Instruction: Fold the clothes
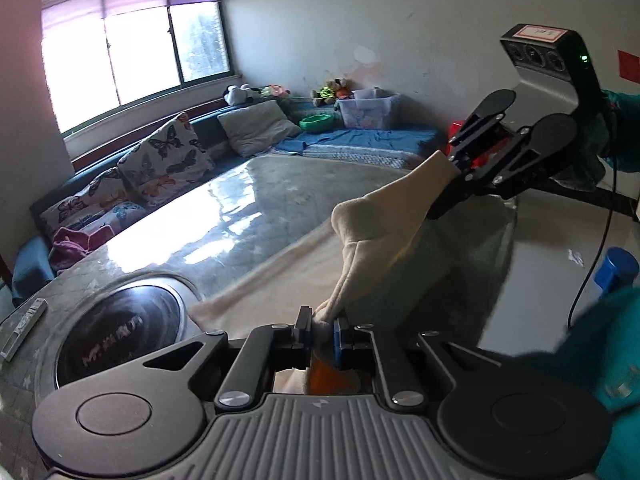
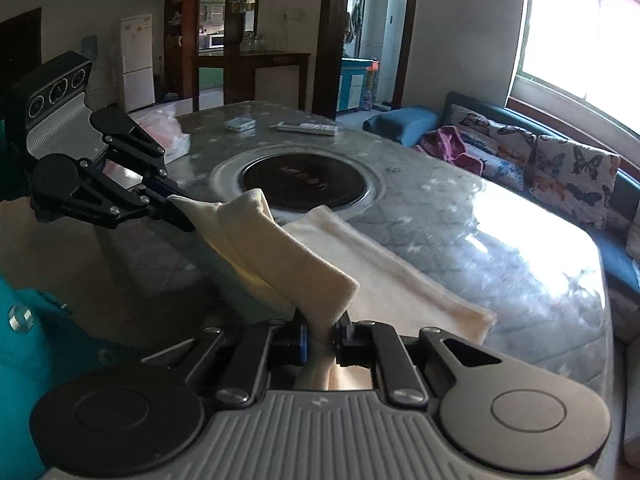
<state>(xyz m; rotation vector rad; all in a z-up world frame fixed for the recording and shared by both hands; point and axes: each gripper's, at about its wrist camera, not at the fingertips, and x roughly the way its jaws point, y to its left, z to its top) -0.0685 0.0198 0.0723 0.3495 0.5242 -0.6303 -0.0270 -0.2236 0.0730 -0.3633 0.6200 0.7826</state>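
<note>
1. The left gripper (image 1: 322,326) has its jaws pinched narrow on one corner of a cream cloth (image 1: 376,232); the right gripper (image 2: 322,334) is clamped on another corner in the same way.
2. The cloth's held edge hangs lifted between the two grippers, sagging in the middle. The rest lies flat on the desk (image 2: 460,216), reaching toward the round black hob (image 2: 304,186) set into it.
3. Judgement: the lifted edge looks ready to be carried over the flat part, though the pictures do not settle which fold this is.
4. Risk: each grip takes only a small bite of fabric. A sharp pull apart could slip a corner out and let the fold collapse.
5. Risk: the desk cover is glossy, so the flat part may slide with the lifted edge and the fold could land skewed.
6. Risk: uneven height between the grippers would let the sagging middle bunch into a crease.
7. Containers: in the left wrist view a clear bin (image 1: 368,110) sits far off by the wall with pale contents I cannot identify, and a green bowl (image 1: 316,122) stands to its left, its inside hidden.
8. A remote (image 2: 308,128) lies at the desk's far end, well apart from the cloth.
</note>
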